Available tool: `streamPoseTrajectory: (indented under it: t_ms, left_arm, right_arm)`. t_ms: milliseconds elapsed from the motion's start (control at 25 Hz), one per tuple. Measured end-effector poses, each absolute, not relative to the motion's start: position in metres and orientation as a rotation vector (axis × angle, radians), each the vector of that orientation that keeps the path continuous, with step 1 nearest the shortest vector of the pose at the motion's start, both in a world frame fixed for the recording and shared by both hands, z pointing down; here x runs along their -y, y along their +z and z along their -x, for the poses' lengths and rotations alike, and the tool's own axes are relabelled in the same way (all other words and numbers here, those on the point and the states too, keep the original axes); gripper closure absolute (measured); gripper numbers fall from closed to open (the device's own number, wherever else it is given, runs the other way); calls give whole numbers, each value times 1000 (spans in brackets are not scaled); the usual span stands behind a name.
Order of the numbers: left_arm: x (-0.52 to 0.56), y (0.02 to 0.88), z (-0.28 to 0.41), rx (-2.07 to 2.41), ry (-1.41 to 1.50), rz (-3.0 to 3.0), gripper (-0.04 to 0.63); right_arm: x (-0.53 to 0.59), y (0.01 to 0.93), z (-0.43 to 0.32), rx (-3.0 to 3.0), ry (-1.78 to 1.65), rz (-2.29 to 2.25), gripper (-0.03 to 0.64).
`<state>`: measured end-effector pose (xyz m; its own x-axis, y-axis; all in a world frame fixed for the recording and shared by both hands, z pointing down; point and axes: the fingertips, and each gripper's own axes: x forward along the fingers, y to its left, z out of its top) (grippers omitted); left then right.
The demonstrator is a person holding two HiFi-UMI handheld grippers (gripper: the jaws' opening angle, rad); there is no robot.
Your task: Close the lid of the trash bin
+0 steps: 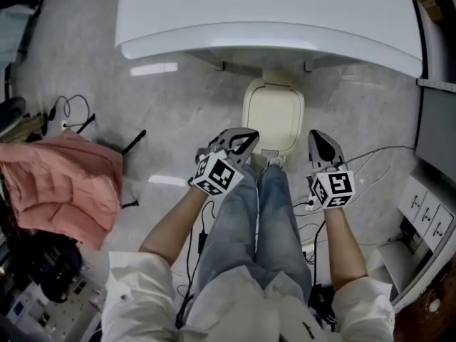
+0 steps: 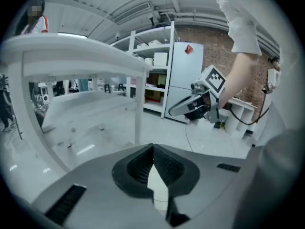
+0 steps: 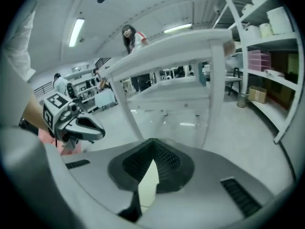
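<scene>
Trash bin [image 1: 249, 120], cream lid [image 1: 275, 117] down flat, left tool [image 1: 249, 139] and right tool [image 1: 318, 137] closed, empty.

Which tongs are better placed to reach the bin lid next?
Left, narrowly. In the head view the left tongs tilt toward the bin lid, their tip almost at its near corner. The right tongs point past its right side. Both are shut and empty.

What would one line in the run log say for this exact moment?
trash bin: lid looks down, at white table | left gripper: shut, empty | right gripper: shut, empty | both held off the bin
</scene>
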<state>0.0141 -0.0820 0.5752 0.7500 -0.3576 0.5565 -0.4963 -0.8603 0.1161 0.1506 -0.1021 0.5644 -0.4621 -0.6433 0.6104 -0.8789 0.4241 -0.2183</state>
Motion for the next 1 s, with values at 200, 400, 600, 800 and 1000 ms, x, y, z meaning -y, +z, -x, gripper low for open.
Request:
streamPoseTrajectory:
  t_ms: [200,400,600,800,1000]
  left_arm:
    - [96,456,-5,832,573,-2695,570]
    - [95,345,10,940,461,-2731,569]
    - [109,246,42,1140,281,-2733,570]
    - [102,158,76,1318,123,-2740,570]
    - [89,97,105,1463,1,-2738,570]
  right_arm:
    - [120,441,-171,2318,705,-1504,598]
    - [119,318,-182,2400,605,-1606,598]
    - [120,214,-193,2465,471,-1707,598]
    - [96,144,-200,2523,360,-1767,598]
    - [71,92,-214,2550,284,-1853,598]
